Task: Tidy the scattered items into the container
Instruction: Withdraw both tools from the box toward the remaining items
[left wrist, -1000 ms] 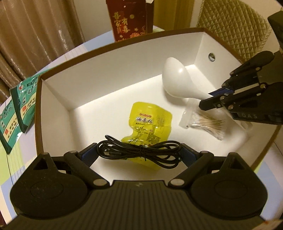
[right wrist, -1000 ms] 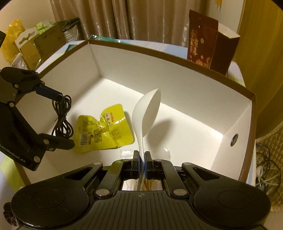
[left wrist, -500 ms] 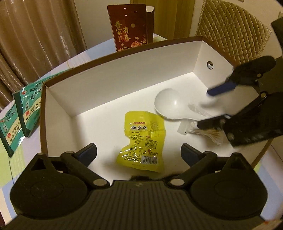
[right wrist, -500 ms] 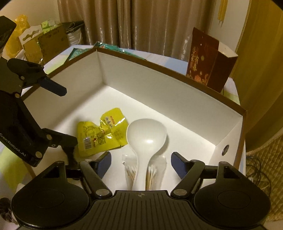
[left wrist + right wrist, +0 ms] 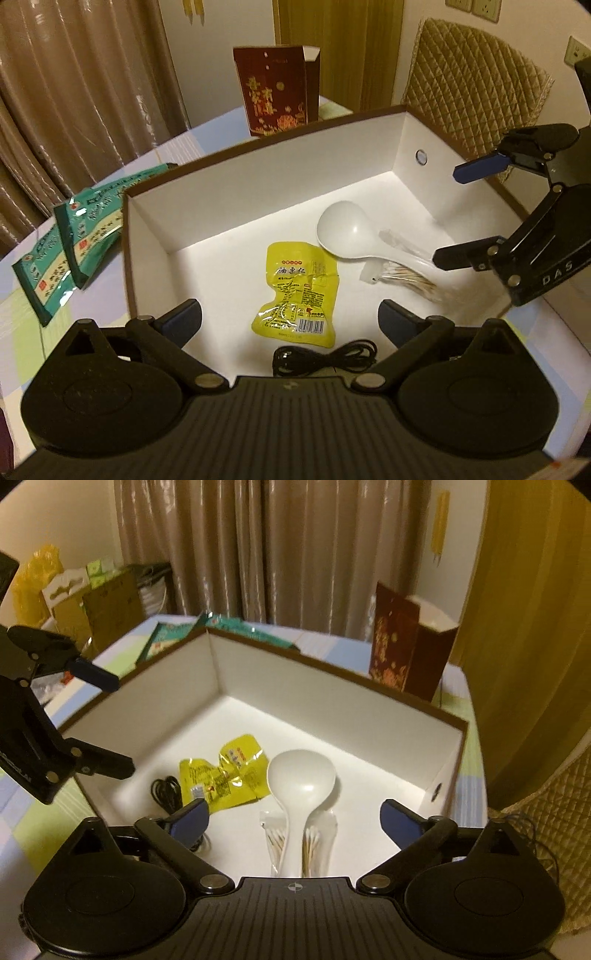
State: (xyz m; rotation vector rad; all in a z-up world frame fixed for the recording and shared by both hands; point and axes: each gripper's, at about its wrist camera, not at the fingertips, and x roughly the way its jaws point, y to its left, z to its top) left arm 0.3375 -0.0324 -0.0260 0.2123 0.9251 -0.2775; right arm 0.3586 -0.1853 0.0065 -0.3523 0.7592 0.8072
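Here, the big white box (image 5: 258,177) with a brown rim sits on the table (image 5: 177,147). The left gripper (image 5: 290,319) is spread wide with nothing in it. The right gripper (image 5: 293,819) is opening and holds nothing too. Inside the box lie a white spoon (image 5: 301,786) on a clear bag of cotton swabs (image 5: 406,275), a yellow snack pack (image 5: 295,291) beside them, and a black cable (image 5: 325,358) by the near wall
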